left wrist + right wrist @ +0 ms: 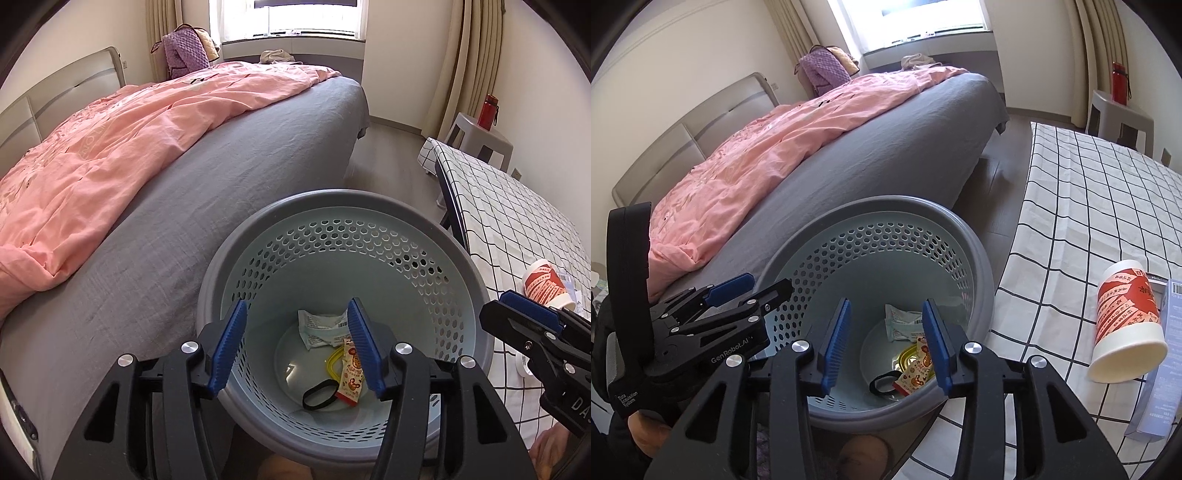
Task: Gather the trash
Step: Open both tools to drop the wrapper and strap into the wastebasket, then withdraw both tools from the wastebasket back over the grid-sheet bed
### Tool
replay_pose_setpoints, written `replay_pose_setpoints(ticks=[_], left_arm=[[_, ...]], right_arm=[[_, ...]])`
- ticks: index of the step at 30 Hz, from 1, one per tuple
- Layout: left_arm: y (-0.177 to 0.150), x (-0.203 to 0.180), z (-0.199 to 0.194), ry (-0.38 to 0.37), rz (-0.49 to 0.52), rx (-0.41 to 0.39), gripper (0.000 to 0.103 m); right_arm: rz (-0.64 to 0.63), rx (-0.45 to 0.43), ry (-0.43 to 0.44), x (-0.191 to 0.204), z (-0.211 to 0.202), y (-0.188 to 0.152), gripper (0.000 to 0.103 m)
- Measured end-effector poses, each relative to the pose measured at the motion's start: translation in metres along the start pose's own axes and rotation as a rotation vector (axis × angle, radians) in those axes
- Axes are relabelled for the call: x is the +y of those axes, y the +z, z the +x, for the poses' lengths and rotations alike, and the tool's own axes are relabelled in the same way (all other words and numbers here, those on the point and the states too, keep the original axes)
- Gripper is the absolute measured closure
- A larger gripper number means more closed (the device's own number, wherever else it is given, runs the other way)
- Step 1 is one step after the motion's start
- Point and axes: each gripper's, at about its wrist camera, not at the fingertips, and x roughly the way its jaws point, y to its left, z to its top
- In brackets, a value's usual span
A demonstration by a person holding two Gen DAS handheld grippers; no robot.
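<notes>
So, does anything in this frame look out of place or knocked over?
Yes: a red-and-white paper cup lies tipped on its side on the checked tablecloth, beside a flat grey-blue box. Nothing looks spilled. The bin stands upright with wrappers inside.

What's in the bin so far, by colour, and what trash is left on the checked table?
In the bin:
White wrapper: 1
Red-orange snack packet: 1
Yellow ring: 1
Black band: 1
On the table:
Paper cup: 1
Flat box: 1
Total: 6
</notes>
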Motion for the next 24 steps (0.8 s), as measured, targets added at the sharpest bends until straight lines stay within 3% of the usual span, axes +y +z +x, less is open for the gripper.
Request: replay_pose_setpoints(ticks=[11, 24], left_arm=[[-0.001, -0.001, -0.003, -0.001, 0.002, -0.006, 0.045], [-0.002, -0.006, -0.01, -0.014, 0.011, -0.022, 0.039]], right_arm=[[0.008, -0.006, -0.012, -0.003, -0.004, -0.003, 0.057], [0.026, -0.031, -0.041, -0.007, -0.022, -0.009, 0.042]])
